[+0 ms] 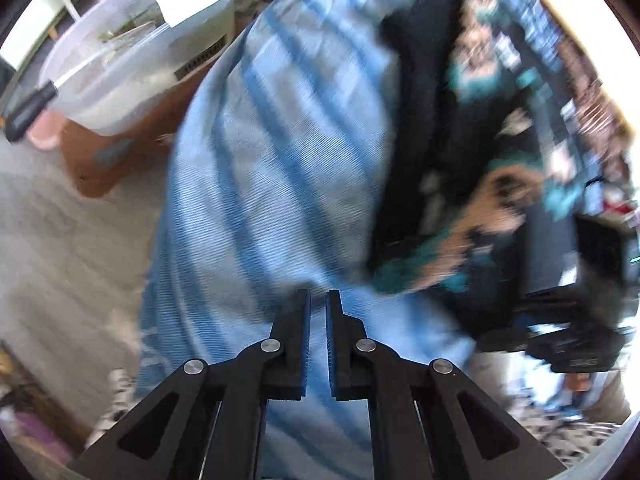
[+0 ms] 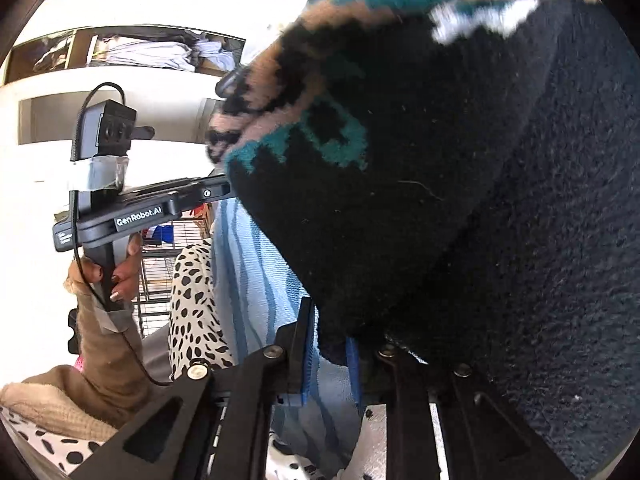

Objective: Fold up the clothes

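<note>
Hanging between two grippers: a striped blue cloth and a dark patterned knit.

From the left wrist view, a clear plastic tub sits on a brown box at far left; the blue striped cloth fills the middle, running down behind the left gripper, whose blue-padded jaws stand almost together, a narrow slit between them with no fold seen clamped in it; the black, teal and tan knit lies blurred to the right. In the right wrist view, a hand holds the other tool's handle at left, and the knit's edge drapes between the slightly parted jaws of the right gripper, covering the right one; whether the pads press it I cannot tell.
</note>
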The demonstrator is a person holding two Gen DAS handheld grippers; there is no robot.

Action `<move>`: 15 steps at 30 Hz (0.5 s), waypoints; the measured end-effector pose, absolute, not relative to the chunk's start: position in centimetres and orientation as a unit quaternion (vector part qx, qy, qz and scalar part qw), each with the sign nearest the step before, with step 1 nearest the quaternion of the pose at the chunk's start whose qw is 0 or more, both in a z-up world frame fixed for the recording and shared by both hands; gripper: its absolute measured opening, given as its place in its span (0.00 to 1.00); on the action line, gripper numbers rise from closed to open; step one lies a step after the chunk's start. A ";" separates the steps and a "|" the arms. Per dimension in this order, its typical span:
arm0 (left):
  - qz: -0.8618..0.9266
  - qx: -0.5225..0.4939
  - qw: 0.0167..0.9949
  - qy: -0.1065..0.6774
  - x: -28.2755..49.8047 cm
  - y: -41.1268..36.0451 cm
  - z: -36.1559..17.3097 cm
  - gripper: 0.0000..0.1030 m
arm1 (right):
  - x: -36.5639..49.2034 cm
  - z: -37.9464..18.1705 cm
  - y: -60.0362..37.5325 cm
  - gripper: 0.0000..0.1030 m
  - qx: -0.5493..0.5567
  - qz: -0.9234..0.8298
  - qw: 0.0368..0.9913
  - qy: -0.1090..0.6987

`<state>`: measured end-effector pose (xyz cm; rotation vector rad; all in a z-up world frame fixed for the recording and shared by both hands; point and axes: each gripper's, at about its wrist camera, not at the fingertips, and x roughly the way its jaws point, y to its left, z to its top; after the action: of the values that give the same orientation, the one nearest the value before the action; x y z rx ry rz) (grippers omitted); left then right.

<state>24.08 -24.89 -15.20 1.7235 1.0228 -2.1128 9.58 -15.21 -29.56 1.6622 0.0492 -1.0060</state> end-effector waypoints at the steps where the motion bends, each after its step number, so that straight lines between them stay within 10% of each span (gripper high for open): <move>1: -0.731 0.569 0.100 0.365 24.2 -25.0 -14.5 0.07 | 9.5 -29.2 -15.1 0.35 0.704 -0.429 0.566 0.019; 3: -0.747 0.559 0.100 0.347 23.8 -24.8 -13.4 0.10 | 9.4 -28.4 -15.0 0.45 0.697 -0.433 0.572 0.018; 5: -0.761 0.555 0.104 0.321 23.2 -24.5 -12.6 0.50 | 9.3 -27.9 -15.0 0.46 0.692 -0.447 0.567 0.025; 7: -0.771 0.556 0.102 0.294 22.0 -24.3 -12.3 0.71 | 9.2 -27.8 -15.1 0.46 0.690 -0.457 0.561 0.030; 13: -0.789 0.563 0.054 0.240 20.7 -22.2 -13.2 0.70 | 9.0 -27.7 -15.1 0.43 0.681 -0.480 0.551 0.028; 15: -0.787 0.569 0.049 0.232 20.1 -21.4 -14.3 0.50 | 9.0 -27.7 -15.2 0.31 0.681 -0.479 0.553 0.024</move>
<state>20.14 -21.42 -14.27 1.7352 0.7059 -2.3991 9.02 -15.22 -27.75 1.6095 0.0566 -1.1332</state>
